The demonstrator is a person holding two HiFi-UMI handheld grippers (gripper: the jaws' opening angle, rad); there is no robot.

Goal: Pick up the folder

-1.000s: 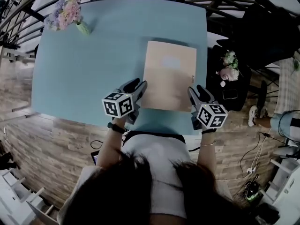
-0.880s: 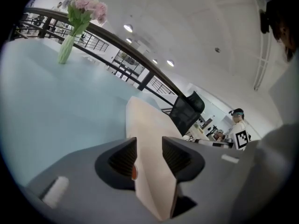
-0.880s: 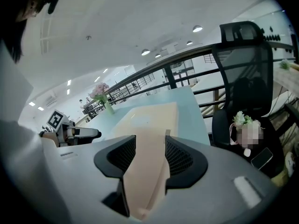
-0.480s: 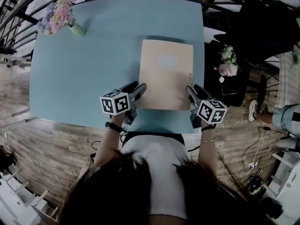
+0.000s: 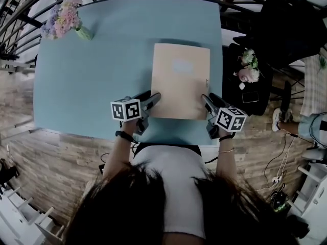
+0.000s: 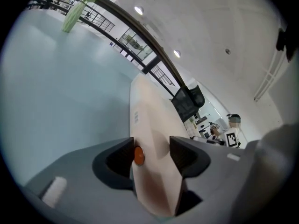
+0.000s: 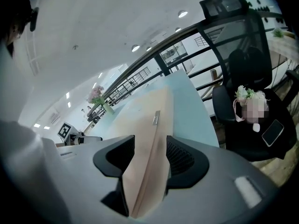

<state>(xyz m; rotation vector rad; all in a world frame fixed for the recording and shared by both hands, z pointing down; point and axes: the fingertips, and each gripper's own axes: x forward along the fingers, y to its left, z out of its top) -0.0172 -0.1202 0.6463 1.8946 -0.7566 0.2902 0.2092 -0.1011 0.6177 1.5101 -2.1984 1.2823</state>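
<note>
A tan folder (image 5: 181,80) lies on the light blue table (image 5: 102,75), with its near corners between my two grippers. My left gripper (image 5: 153,97) is at the near left corner. In the left gripper view the folder (image 6: 154,120) runs between the jaws of that gripper (image 6: 152,148); they are opening, and the folder rests against the pad with the orange dot. My right gripper (image 5: 208,98) is at the near right corner. In the right gripper view the folder's edge (image 7: 149,125) fills the gap of that gripper (image 7: 150,148), which is shut on it.
A vase of pink and purple flowers (image 5: 64,17) stands at the table's far left corner. A black chair (image 5: 255,50) holding a bouquet (image 5: 248,68) and a phone sits just past the right edge. A railing runs behind the table.
Both grippers have sunk toward the table with the folder's near edge. The left jaws have spread apart around the corner.
</note>
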